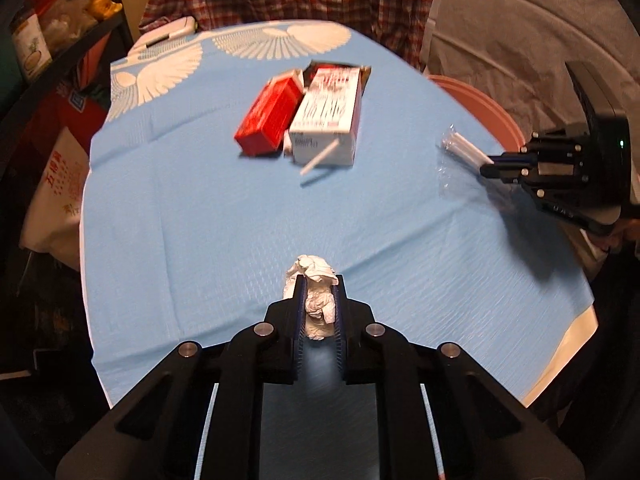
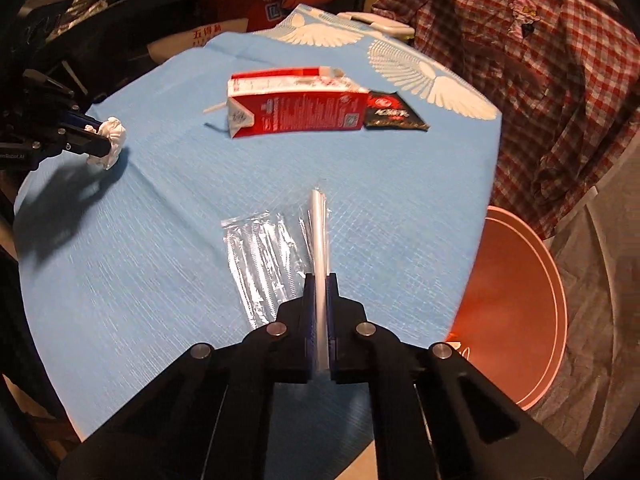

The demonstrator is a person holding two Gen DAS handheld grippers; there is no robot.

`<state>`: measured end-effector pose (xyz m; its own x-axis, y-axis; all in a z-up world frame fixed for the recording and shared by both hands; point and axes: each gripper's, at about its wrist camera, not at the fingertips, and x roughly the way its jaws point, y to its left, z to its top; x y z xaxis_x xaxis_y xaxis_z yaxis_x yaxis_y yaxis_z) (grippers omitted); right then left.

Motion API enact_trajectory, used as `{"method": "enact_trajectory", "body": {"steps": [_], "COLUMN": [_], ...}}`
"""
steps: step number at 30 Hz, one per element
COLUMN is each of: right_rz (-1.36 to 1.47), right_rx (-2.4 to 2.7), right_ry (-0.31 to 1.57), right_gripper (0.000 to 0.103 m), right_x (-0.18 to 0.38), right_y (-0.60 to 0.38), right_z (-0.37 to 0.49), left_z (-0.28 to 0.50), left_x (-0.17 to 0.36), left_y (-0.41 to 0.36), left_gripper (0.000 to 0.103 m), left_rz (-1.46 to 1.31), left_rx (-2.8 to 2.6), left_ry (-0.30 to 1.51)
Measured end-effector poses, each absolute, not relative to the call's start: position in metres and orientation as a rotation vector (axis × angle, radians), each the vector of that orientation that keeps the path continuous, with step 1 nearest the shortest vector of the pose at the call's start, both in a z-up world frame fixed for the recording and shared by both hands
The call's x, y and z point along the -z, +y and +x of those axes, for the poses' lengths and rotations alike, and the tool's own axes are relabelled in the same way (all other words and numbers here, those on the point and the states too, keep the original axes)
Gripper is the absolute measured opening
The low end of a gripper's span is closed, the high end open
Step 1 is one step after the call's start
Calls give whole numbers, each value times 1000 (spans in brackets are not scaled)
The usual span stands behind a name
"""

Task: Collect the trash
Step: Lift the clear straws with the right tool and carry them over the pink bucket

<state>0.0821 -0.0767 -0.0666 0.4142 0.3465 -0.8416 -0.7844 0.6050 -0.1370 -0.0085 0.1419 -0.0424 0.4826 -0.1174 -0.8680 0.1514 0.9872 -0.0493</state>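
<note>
My left gripper (image 1: 319, 280) is shut on a crumpled white tissue (image 1: 316, 300) just above the blue tablecloth (image 1: 200, 220); the right wrist view shows that gripper (image 2: 96, 140) at the far left with the tissue (image 2: 114, 136) bulging past its tips. My right gripper (image 2: 320, 278) is shut on a clear plastic wrapper with white straws (image 2: 319, 232); its loose crinkled half (image 2: 260, 260) lies on the cloth to the left. From the left wrist view, this gripper (image 1: 486, 168) pinches the wrapper (image 1: 460, 146) at the table's right edge. A red and white carton (image 1: 304, 116) (image 2: 296, 108) lies flat mid-table.
An orange round bin (image 2: 516, 312) (image 1: 480, 104) stands below the table's right edge. A dark snack packet (image 2: 394, 114) lies beside the carton, and a white straw (image 1: 318, 158) pokes from it. A plaid shirt (image 2: 540, 80) hangs behind. Cluttered shelves (image 1: 52, 40) stand on the left.
</note>
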Motion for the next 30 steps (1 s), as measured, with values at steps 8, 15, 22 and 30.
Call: {"method": "enact_trajectory", "body": {"steps": [8,15,22,30], "right_rz": [-475,-343,-251,-181], "right_rx": [-730,-682,-638,-578], "right_ry": [837,798,751,720], "right_gripper": [5,5,5,5], "right_x": [42,20,0,-12], "right_y": [-87,-101,-110,-122], "right_z": [88,99,105,114], "left_z": [5,15,20,29], "left_x": [26,14,1,-11], "left_y": [133,122,109,99], "left_gripper": [13,13,13,13], "left_rz": [7,-4,-25,-51], "left_rx": [153,135,117,88], "left_ry": [975,911,854,806]}}
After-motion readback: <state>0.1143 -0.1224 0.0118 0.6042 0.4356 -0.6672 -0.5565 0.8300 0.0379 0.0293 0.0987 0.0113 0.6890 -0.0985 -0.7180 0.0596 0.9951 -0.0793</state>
